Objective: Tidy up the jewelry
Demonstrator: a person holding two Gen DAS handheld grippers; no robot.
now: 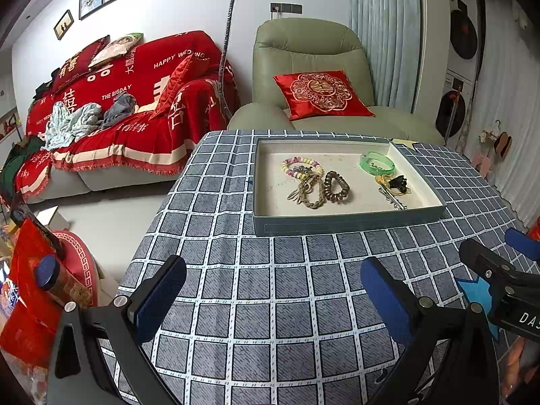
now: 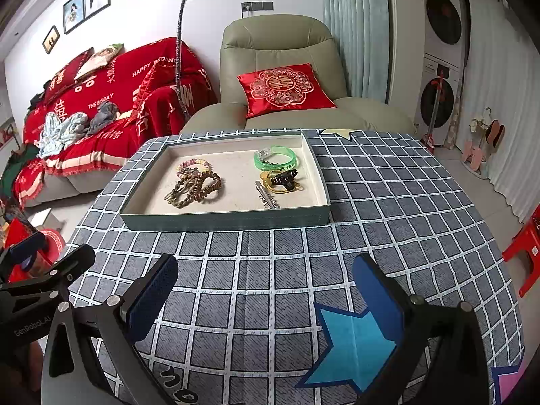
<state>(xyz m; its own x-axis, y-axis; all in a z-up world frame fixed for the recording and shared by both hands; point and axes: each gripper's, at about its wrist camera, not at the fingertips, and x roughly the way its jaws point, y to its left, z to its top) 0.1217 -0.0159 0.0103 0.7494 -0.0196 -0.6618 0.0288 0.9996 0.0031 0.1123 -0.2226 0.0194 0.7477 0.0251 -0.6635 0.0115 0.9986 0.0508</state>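
Jewelry (image 2: 233, 177) in tray (image 2: 226, 217), both tools (image 1: 273, 300) (image 2: 266, 297) wide open, empty.

right gripper (image 2: 266, 298) held above the checked tablecloth (image 2: 270, 270), jaws spread wide, nothing between them. a blue star (image 2: 354, 347) on the cloth lies beneath the right finger. ahead, the shallow tray (image 2: 229, 217) contains a green bangle (image 2: 276, 158), beaded bracelets (image 2: 194, 182), a black clip (image 2: 285, 179) and a metal hair clip (image 2: 268, 197). left gripper (image 2: 30, 270) visible at left edge.

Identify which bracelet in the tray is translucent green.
The green bangle, alone toward the tray's far right; the beaded, braided and coiled ones cluster at left.
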